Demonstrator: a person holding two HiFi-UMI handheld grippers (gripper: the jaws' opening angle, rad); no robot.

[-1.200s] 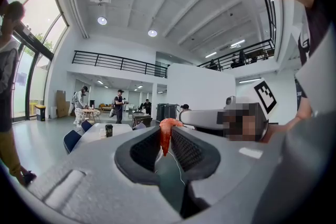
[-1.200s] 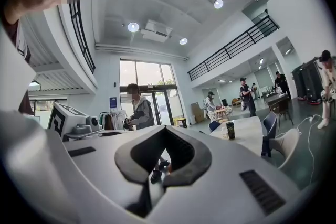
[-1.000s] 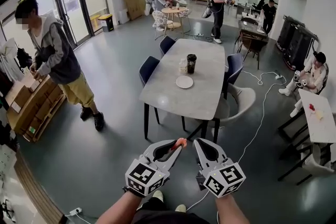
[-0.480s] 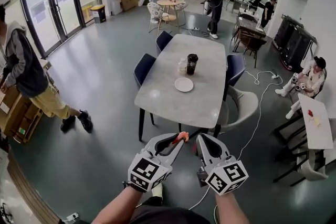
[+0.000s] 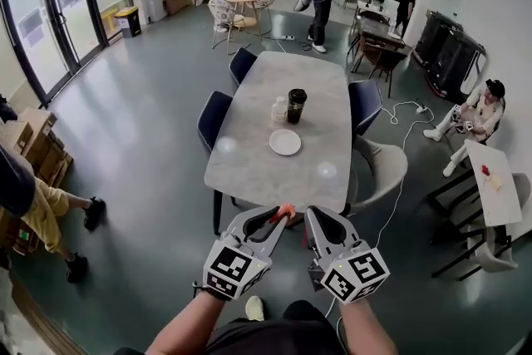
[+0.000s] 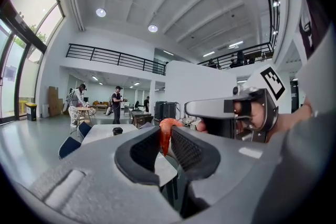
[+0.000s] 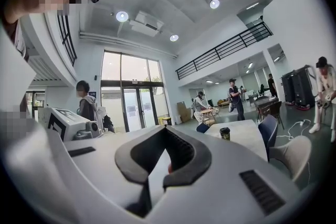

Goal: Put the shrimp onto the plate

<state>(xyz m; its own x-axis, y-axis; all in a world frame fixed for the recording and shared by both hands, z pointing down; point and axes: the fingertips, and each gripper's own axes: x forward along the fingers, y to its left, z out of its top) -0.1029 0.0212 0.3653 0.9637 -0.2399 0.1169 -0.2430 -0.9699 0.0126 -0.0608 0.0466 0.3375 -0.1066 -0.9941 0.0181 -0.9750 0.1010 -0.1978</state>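
Shrimp [image 6: 164, 135] pinched between tips of the left tool [image 5: 283, 217]; right tool [image 7: 166, 130] closed, empty.

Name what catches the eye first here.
An orange shrimp is pinched between the jaws of the left gripper, in mid-air by the near end of a long grey table. Out on that table lies an empty round white plate, with a dark lidded cup beyond it.
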